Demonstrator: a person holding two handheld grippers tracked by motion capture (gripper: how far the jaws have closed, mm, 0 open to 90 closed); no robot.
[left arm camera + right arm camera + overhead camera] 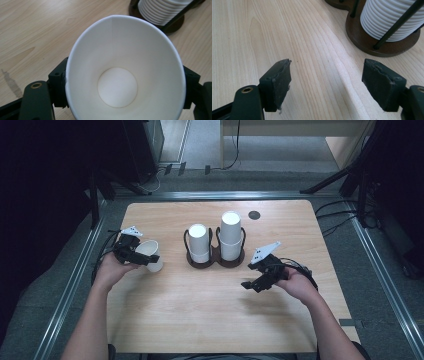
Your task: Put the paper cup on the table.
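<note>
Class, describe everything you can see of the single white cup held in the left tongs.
The cup is a plain white paper cup, empty, with a thin rolled rim, a straight side seam and a round flat bottom. It lies tilted on its side, mouth turned toward the left tongs' own camera. The two black pads press on its wall from either side. It sits at the left of the wooden table, apart from the stacked cups.

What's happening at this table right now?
A person works with a hand-held gripper in each hand. The left gripper clamps a single paper cup by its sides, tilted, left of the cup holder with its two stacks. The right gripper hangs open over the table, holding nothing.
</note>
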